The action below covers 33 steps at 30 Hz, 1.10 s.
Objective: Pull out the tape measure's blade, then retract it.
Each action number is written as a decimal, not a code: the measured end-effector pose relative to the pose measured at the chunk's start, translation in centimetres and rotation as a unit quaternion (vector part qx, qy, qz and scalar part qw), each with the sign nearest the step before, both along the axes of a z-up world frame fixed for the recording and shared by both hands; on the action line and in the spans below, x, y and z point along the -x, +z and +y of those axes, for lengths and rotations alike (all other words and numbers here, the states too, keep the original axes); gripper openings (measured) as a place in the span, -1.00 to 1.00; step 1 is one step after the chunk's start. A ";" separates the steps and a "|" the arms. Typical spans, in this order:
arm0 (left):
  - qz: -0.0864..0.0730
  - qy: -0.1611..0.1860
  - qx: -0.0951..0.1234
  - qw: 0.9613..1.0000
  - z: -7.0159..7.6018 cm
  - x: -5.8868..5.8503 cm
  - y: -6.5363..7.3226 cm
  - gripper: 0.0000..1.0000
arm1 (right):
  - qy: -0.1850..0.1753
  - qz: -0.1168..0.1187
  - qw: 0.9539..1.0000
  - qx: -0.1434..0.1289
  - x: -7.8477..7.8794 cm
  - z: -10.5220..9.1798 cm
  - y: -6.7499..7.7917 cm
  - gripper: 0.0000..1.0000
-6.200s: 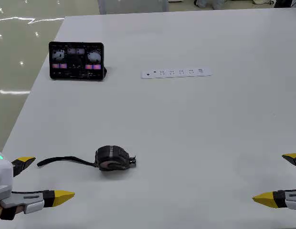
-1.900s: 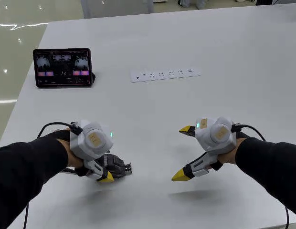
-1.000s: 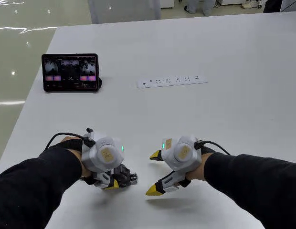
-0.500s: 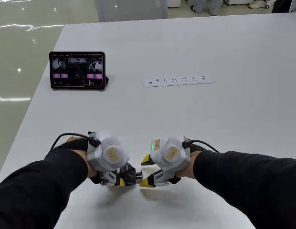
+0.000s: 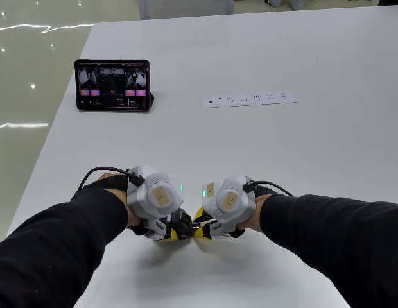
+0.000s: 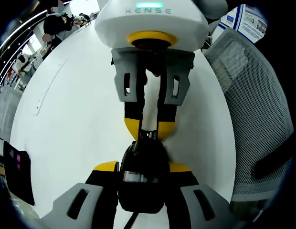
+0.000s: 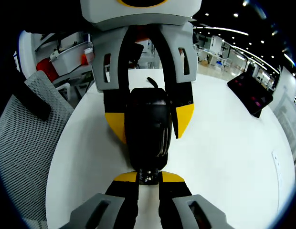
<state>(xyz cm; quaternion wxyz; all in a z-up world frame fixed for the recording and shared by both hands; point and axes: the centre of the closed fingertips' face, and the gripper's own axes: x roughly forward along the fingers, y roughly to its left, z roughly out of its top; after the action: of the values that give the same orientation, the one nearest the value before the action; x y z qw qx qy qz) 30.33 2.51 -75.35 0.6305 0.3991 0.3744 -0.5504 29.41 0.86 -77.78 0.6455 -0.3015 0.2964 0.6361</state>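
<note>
A black tape measure (image 5: 183, 226) rests low on the white table (image 5: 263, 154), between the two grippers. My left gripper (image 6: 143, 167) is shut on its body (image 6: 142, 183), one yellow fingertip (image 6: 106, 166) on each side. The right gripper (image 7: 149, 177) faces it head-on and is shut on the metal hook (image 7: 148, 175) at the blade's end, right against the case (image 7: 148, 129). In the head view the left gripper (image 5: 167, 233) and the right gripper (image 5: 200, 231) meet nose to nose. No blade length shows outside the case.
A tablet (image 5: 113, 85) stands at the back left, and a white power strip (image 5: 249, 99) lies at the back centre. The table's left edge (image 5: 58, 122) drops to a glossy floor. A grey mesh chair (image 6: 253, 109) stands behind the near edge.
The right gripper has moved left to the tape measure and shut on the blade's hook. The left gripper has kept its hold on the case.
</note>
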 end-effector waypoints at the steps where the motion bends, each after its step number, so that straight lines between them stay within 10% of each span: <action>1: 0.000 0.000 0.000 1.000 0.0 0.0 0.0 -0.34 | 0.000 0.003 1.000 0.003 0.0 0.1 0.0 -0.76; 5: -0.003 0.000 0.002 1.000 0.0 0.0 0.0 -0.34 | 0.023 -0.021 0.998 0.047 0.2 0.0 -0.1 -0.76; 33: 0.002 0.023 0.024 0.999 0.2 -0.3 0.2 -0.34 | -0.017 0.019 0.999 0.032 -0.3 -1.8 -0.3 -0.82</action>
<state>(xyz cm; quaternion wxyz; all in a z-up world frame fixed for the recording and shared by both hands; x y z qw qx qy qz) 30.66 2.66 -75.12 0.6516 0.3736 0.3715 -0.5457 29.68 -0.96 -78.05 0.6404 -0.3043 0.3337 0.6212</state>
